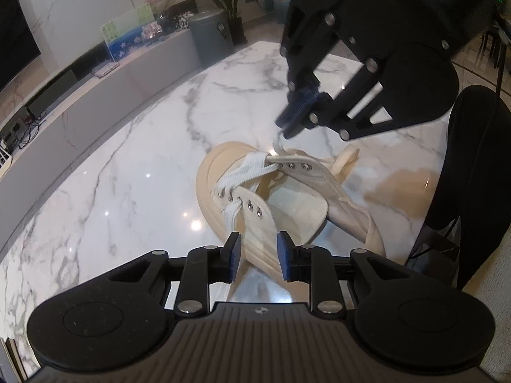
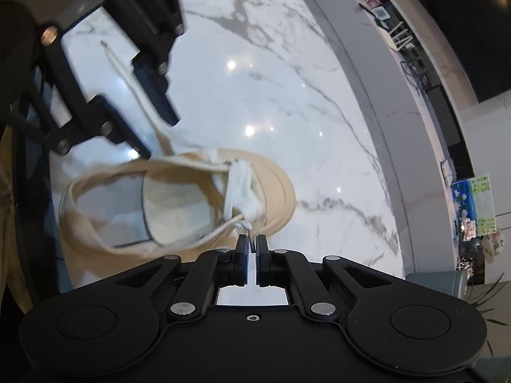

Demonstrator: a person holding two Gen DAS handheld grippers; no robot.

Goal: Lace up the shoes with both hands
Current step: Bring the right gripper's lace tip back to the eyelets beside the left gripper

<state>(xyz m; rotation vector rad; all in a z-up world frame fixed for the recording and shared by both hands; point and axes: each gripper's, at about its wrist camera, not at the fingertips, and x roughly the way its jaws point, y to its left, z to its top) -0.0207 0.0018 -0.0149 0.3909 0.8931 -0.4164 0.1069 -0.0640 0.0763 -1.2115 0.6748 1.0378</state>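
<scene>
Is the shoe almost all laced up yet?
Not yet. The white lace already crosses the lower eyelets near the toe of the beige shoe. Right now the right gripper is pinching one lace end, while the left gripper is open with the other lace strand running loose between its fingers. The upper eyelets look empty, so those remain.

The left gripper (image 1: 258, 252) sits low with its jaws apart, blue pads (image 1: 235, 257) facing each other across an open gap. The right gripper (image 2: 252, 244) tilts steeply downward from above, its jaws nearly together and pinching the tip of a lace (image 2: 246, 225) between its pads.
</scene>
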